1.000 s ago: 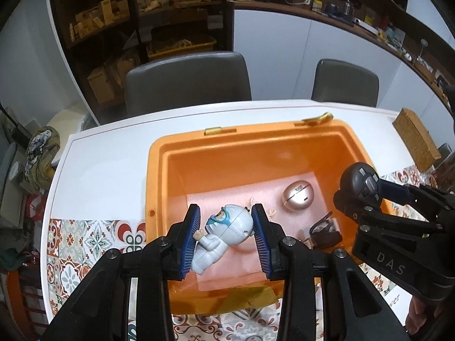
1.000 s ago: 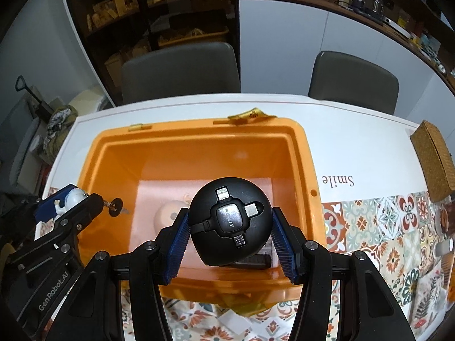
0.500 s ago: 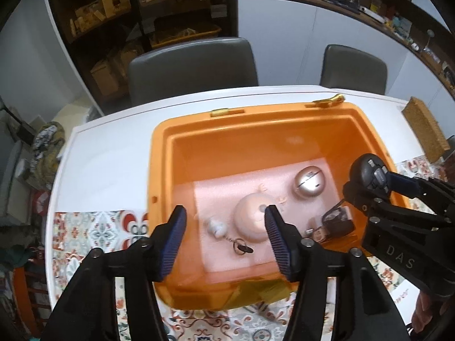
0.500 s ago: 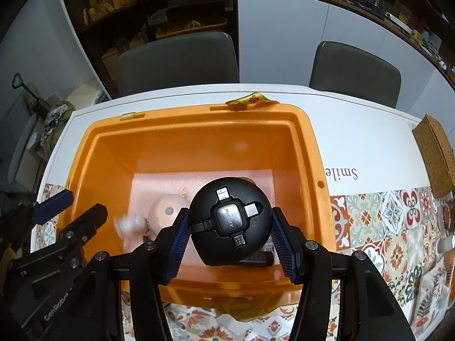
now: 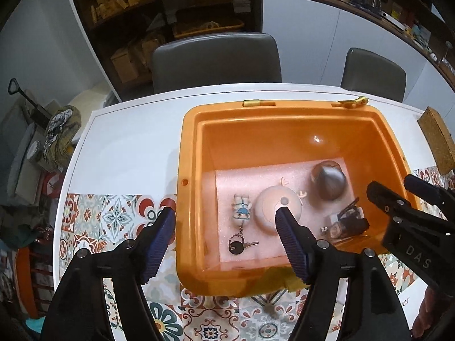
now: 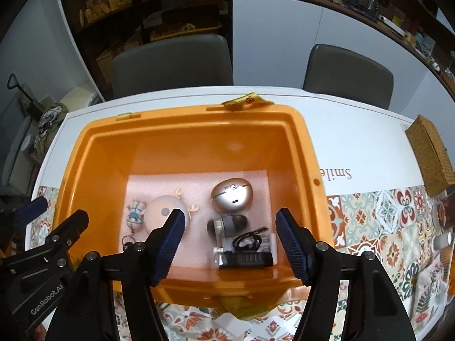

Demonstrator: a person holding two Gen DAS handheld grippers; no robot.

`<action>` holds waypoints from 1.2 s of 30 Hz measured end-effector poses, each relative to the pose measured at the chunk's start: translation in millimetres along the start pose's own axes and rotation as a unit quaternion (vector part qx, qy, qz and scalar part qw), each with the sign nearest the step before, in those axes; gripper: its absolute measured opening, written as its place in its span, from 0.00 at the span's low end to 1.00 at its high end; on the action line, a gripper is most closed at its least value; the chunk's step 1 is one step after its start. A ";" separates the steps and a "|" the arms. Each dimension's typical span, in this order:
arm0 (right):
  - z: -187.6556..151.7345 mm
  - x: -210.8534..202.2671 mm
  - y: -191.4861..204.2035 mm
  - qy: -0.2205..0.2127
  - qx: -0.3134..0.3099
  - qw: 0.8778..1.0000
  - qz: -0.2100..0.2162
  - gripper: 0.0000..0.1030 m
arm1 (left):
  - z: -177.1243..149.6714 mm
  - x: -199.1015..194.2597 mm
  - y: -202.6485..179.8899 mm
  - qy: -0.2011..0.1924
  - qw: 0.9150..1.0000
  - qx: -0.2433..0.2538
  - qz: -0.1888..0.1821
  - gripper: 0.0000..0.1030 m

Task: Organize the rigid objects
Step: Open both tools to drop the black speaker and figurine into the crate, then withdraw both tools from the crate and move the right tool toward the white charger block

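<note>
An orange bin [image 5: 193, 153] stands on the white surface [image 5: 133, 142], its floor lined with a pink foam sheet [image 6: 196, 182]. Both claws hang above its near rim, tilted down into it.

The left claw [image 5: 224, 224] has just been opening; its jaws stand spread with nothing between them. Below it the small doll keychain [image 5: 241, 210] lies flat on the foam at the left, its long axis running from far wall to near wall, head toward the near side, with the ring and key [image 5: 237, 245] trailing nearer still. Just beside it on the right lies the round peach gadget with antlers [image 5: 277, 207], its antlers pointing to the far wall.

The right claw [image 6: 229, 227] has also just been opening, and its jaws are apart and empty. Under it the black round charger [image 6: 227, 224] lies blurred on the foam. The silver egg-shaped case [image 6: 231, 194] sits just beyond it, long axis across the bin. Nearer the front wall a black rectangular gadget [image 6: 247, 260] lies crosswise with a looped strap [image 6: 250, 240] on top.

A woven box [image 6: 429, 156] sits well apart at the right.
</note>
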State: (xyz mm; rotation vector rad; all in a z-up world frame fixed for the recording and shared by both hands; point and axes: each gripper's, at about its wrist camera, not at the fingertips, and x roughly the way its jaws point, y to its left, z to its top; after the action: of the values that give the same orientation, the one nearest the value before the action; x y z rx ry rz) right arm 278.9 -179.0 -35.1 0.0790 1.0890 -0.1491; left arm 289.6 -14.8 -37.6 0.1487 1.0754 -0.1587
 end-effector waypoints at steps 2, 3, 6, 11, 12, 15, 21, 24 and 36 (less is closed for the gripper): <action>-4.0 -5.0 -1.3 0.000 0.000 1.000 0.000 0.65 | -2.1 -3.2 0.1 0.000 1.000 -0.003 -0.003 0.73; -6.3 -7.6 -1.5 -0.002 0.000 1.000 0.001 0.65 | -3.8 -6.1 0.2 -0.003 1.000 -0.003 -0.005 0.75; -14.5 -16.2 -3.7 -0.005 0.005 1.000 0.009 0.65 | -8.6 -14.9 -1.1 -0.012 1.000 0.003 -0.011 0.78; -29.7 -33.8 -11.8 -0.019 0.020 0.999 0.018 0.65 | -17.5 -31.8 -1.0 -0.027 1.000 0.000 -0.011 0.80; -32.9 -37.2 -14.1 -0.021 0.023 0.999 0.019 0.65 | -19.9 -35.5 -0.6 -0.030 0.999 -0.003 -0.010 0.82; -41.0 -45.0 -19.9 -0.024 0.031 0.999 0.024 0.65 | -25.4 -46.3 -1.2 -0.040 0.999 -0.001 -0.019 0.83; -57.6 -61.8 -25.8 -0.043 0.035 0.998 0.021 0.65 | -37.3 -65.6 -8.3 -0.062 0.998 0.004 -0.012 0.87; -65.7 -72.4 -28.0 -0.059 0.035 0.997 0.020 0.65 | -43.9 -71.5 -11.5 -0.068 0.998 0.006 -0.012 0.89; -100.5 -83.5 -38.2 -0.082 0.042 0.996 0.012 0.65 | -77.6 -70.4 -15.6 -0.060 0.998 0.002 -0.007 0.90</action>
State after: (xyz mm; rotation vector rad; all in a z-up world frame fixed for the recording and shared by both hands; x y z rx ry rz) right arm 146.8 -196.1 -7.1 0.1537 0.9171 -0.1763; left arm 186.8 -10.7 -12.4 0.1342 0.9562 -0.1795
